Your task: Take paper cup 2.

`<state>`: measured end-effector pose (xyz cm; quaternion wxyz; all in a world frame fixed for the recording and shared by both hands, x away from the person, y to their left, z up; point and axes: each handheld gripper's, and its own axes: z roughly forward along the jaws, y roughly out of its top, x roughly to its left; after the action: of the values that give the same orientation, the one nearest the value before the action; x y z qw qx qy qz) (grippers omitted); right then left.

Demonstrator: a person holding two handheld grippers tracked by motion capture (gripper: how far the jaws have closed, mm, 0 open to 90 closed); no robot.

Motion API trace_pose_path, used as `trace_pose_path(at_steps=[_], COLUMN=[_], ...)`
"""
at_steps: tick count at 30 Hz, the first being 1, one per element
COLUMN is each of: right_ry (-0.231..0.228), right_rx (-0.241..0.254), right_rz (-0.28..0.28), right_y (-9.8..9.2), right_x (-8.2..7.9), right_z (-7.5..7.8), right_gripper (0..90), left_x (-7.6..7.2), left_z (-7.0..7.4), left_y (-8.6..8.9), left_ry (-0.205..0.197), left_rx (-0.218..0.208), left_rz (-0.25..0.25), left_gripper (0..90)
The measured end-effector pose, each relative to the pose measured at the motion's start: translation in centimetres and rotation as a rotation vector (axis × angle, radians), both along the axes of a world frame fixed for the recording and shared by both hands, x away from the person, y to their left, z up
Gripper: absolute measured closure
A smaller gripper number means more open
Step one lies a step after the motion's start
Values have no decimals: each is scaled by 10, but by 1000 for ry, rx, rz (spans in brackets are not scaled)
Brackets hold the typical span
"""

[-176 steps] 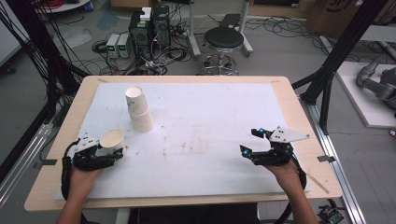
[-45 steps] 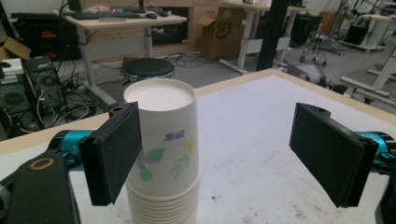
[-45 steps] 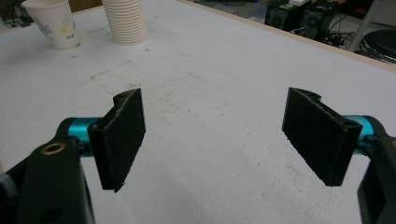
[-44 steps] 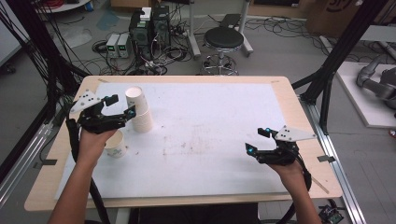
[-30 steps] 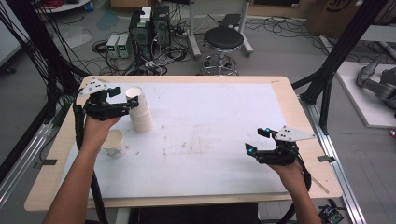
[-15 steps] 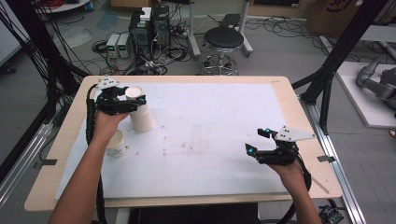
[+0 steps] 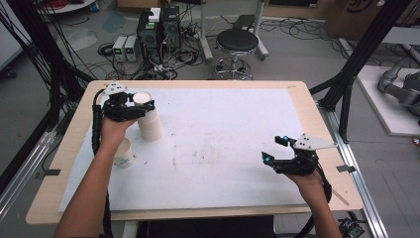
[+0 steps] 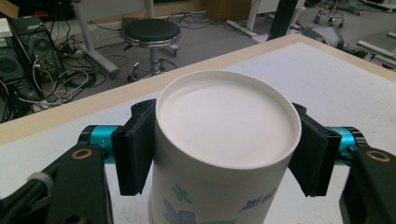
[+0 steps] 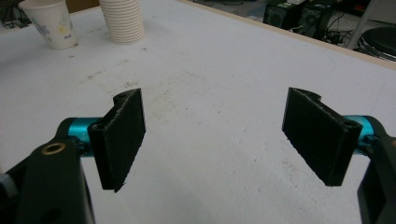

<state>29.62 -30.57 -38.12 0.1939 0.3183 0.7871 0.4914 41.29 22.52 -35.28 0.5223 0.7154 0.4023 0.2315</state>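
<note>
White upside-down cup (image 8: pixel 224 140) tops the stack (image 7: pixel 150 126), far-left on table.

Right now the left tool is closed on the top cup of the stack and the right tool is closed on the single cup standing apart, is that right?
Not quite. The right tool holds nothing: the right gripper view shows its jaws wide apart over the bare table. The single cup stands apart, untouched. The left tool, whose jaws have just been closing, does grip the top cup of the stack.

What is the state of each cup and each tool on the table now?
Top cup: upside down on the cup stack, squeezed at both sides.
Single cup: upright, standing alone, untouched.
Left tool: jaws have just been closing, pads now against the top cup.
Right tool: open, holding nothing, above the table.
</note>
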Motion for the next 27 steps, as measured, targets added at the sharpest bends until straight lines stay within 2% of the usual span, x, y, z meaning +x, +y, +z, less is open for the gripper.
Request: trace_pose_path(at_steps=[6,10,17,22,27], right_ry=[0,1,0,-2,-4], right_rx=[-2,-1,-1,3,2], right_rz=[3,1,2,2,5], right_y=[1,1,1,1,2], right_x=[0,0,-1,-1,-1], right_z=[0,0,1,2,2], right_gripper=[219,219,219,219,219], left_x=[-3,-6,-13,-18,-22], left_z=[4,13,30,44,58], left_y=[2,3,7,8,7], left_ry=[-22,-41,-98,-153,-189], left_rx=[-8,-12,-43,-56,-63], left_rz=[0,-1,-8,-19,-31], left_gripper=[326,329,333,337,340])
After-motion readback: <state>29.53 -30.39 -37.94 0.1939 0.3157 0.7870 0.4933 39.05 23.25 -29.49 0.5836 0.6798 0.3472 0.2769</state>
